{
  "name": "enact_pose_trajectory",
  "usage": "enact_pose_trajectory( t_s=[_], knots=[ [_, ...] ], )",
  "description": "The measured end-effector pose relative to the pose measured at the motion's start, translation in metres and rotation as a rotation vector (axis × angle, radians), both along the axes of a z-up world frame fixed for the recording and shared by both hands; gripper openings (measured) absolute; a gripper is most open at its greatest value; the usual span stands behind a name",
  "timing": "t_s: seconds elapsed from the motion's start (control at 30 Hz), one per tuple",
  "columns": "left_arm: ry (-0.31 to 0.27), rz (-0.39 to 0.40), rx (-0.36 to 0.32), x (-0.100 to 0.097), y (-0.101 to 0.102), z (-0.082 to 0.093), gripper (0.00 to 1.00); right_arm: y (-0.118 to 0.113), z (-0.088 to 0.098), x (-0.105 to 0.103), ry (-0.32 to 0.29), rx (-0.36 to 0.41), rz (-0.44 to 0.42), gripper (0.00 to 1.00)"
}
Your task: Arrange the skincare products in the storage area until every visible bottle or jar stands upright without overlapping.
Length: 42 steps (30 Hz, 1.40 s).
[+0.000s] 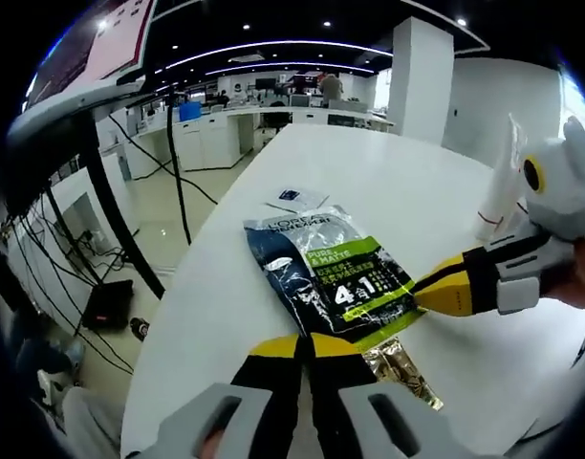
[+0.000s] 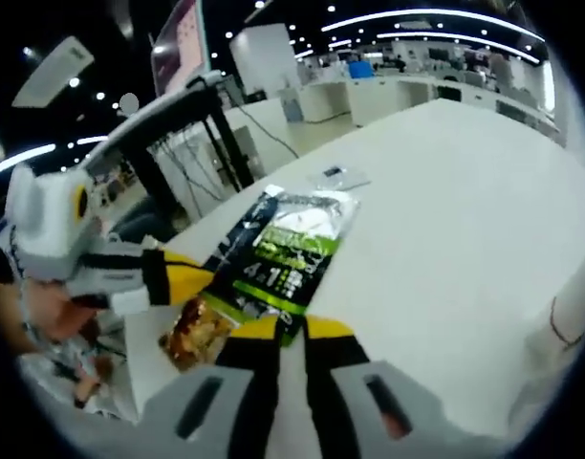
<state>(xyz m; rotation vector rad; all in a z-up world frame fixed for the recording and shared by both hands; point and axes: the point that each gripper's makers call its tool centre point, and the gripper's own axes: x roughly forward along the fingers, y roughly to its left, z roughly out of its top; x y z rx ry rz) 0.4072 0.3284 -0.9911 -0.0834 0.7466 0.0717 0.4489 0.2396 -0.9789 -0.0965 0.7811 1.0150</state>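
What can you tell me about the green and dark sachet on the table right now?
The sachet is a flat, glossy foil-like packet, dark blue-black at one end with white lettering, a bright green panel reading "4 in 1" at the other. It lies flat on the white table. Both grippers meet it at its green end: the left gripper shut on one edge, the right gripper shut on the neighbouring corner. A shiny gold packet sits partly under that end. A small white card lies just beyond, apart.
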Motion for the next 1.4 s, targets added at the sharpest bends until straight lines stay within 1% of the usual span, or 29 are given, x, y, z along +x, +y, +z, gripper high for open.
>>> enact_pose_trajectory(
  t_s=[0.03,0.07,0.1,0.13,0.2,0.23,0.33,0.4,0.47,0.63,0.7,0.73,0.8,0.9,0.93,0.97,1.0,1.07,1.17,1.27,1.3,1.33,1.37,1.4],
  knots=[
    [-0.001,-0.007,0.013,0.001,0.0,-0.001,0.02,0.0,0.0,0.0,0.017,0.012,-0.012,0.08],
    [-0.001,-0.017,0.03,0.0,0.0,-0.001,0.02,0.001,0.001,0.0,0.05,0.031,-0.036,0.08],
    [-0.002,-0.02,0.037,0.001,0.0,-0.001,0.02,0.001,0.002,0.0,0.069,0.051,-0.05,0.08],
    [-0.003,-0.023,0.043,0.001,0.001,-0.002,0.02,0.002,0.004,0.0,0.077,0.065,-0.052,0.08],
    [-0.008,-0.026,0.049,0.001,0.002,-0.003,0.02,0.003,0.003,-0.002,0.088,0.064,-0.044,0.08],
    [-0.012,-0.032,0.059,0.002,0.002,-0.004,0.01,0.004,0.001,-0.006,0.105,0.058,-0.036,0.08],
    [-0.017,-0.057,0.101,0.002,0.002,-0.006,0.01,0.005,0.001,-0.01,0.135,0.071,-0.047,0.08],
    [-0.016,-0.057,0.108,0.002,0.001,-0.006,0.01,0.005,0.003,-0.01,0.12,0.073,-0.048,0.07],
    [-0.018,-0.055,0.113,0.001,0.002,-0.007,0.01,0.004,0.005,-0.008,0.1,0.072,-0.049,0.04],
    [-0.027,-0.054,0.107,0.0,0.001,-0.004,0.01,0.006,0.008,-0.008,0.068,0.073,-0.032,0.03],
    [-0.027,-0.059,0.107,-0.001,0.001,-0.004,0.01,0.008,0.01,-0.008,0.033,0.068,-0.013,0.02],
    [-0.033,-0.084,0.115,0.0,0.0,-0.004,0.01,0.008,0.011,-0.007,0.009,0.06,-0.002,0.02],
    [-0.036,-0.109,0.109,0.0,0.0,-0.004,0.01,0.009,0.014,-0.007,-0.021,0.058,0.018,0.01],
    [-0.03,-0.119,0.109,-0.001,-0.004,-0.001,0.0,0.01,0.016,-0.007,-0.027,0.066,0.026,0.01],
    [-0.037,-0.127,0.121,-0.001,-0.005,0.002,0.0,0.01,0.018,-0.007,-0.029,0.066,0.027,0.01],
    [-0.05,-0.131,0.13,0.0,-0.006,0.006,0.0,0.01,0.02,-0.007,-0.046,0.065,0.033,0.01],
    [-0.057,-0.127,0.125,0.0,-0.005,0.01,0.0,0.01,0.022,-0.006,-0.065,0.063,0.042,0.01],
    [-0.069,-0.121,0.103,0.002,-0.006,0.017,0.0,0.008,0.026,-0.005,-0.07,0.07,0.038,0.01],
    [-0.072,-0.113,0.071,0.004,-0.007,0.028,0.0,0.007,0.035,-0.002,-0.084,0.09,0.034,0.01],
    [-0.087,-0.101,0.051,0.006,-0.009,0.042,0.0,0.005,0.045,0.0,-0.122,0.1,0.035,0.01],
    [-0.091,-0.097,0.044,0.007,-0.01,0.046,0.01,0.004,0.049,0.001,-0.144,0.099,0.034,0.01],
    [-0.096,-0.096,0.043,0.007,-0.011,0.05,0.01,0.003,0.053,0.003,-0.186,0.093,0.046,0.01],
    [-0.108,-0.099,0.043,0.008,-0.013,0.056,0.01,0.002,0.058,0.003,-0.256,0.072,0.068,0.01],
    [-0.115,-0.099,0.041,0.009,-0.014,0.06,0.01,0.001,0.061,0.003,-0.292,0.061,0.076,0.01]
  ],
)
